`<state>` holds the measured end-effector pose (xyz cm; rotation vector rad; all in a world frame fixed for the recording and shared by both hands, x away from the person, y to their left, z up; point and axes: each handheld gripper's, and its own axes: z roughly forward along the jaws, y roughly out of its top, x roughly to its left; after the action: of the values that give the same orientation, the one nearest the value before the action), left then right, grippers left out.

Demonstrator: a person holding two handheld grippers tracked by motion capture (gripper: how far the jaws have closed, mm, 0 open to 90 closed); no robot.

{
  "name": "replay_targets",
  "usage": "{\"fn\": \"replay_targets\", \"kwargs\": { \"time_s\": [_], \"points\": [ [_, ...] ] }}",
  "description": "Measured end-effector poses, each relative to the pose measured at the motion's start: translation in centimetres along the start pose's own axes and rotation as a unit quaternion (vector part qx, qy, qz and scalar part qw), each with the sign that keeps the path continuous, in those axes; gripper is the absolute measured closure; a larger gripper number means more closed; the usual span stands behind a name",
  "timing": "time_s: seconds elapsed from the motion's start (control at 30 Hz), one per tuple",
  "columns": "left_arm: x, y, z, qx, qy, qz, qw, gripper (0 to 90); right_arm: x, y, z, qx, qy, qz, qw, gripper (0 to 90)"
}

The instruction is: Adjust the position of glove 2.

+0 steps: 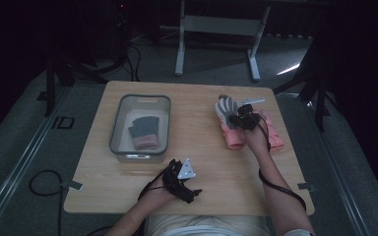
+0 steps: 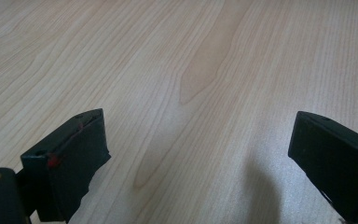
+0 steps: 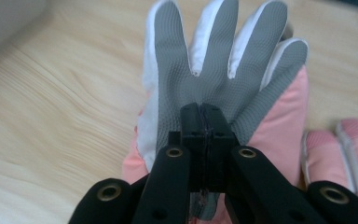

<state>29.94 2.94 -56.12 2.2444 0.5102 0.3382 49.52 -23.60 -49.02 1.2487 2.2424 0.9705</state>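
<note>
My R claw (image 3: 204,122) clenched on grey-palmed glove (image 3: 214,70), pinching palm fabric; soft, light, floppy. L claw (image 2: 196,154) released over bare bench (image 2: 205,56).

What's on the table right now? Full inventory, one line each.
grey-palmed glove: 1, grey and white with pink cuff, right side of table, pinched in right gripper
pink glove: 1, pink, lying beside the first, at the right
bin: 1, grey, left-centre of table
gloves in bin: dark grey with pink cuff, stacked; count unclear
table: 1, light wood
left gripper: black, jaws wide apart over bare table, near edge
right gripper: black, jaws closed on glove palm
</note>
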Motion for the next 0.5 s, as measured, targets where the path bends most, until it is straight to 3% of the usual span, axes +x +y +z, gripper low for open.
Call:
{"fn": "replay_targets", "kwargs": {
  "time_s": [0.1,0.2,0.27,0.37,0.5],
  "points": [
    [-0.2,0.0,0.0,-0.006,0.019,0.013,0.9997,4.2,1.2,0.8,-2.7,-0.033,0.006,0.015,0.9993,89.0],
    [-0.2,0.0,0.0,-0.006,0.017,0.012,0.9998,4.2,3.1,1.4,-6.2,-0.068,0.01,0.019,0.9975,89.0],
    [-0.2,0.1,0.0,-0.006,0.016,0.014,0.9998,4.1,3.5,1.5,-7.0,-0.075,0.009,0.022,0.9969,89.0],
    [-0.2,0.1,0.1,-0.01,0.013,0.012,0.9998,4.2,5.4,1.5,-10.2,-0.098,0.003,0.034,0.9947,89.0],
    [-0.2,0.0,0.2,-0.007,0.007,0.012,0.9999,4.1,7.2,1.0,-12.2,-0.108,-0.005,0.038,0.9934,89.0]
  ]
}}
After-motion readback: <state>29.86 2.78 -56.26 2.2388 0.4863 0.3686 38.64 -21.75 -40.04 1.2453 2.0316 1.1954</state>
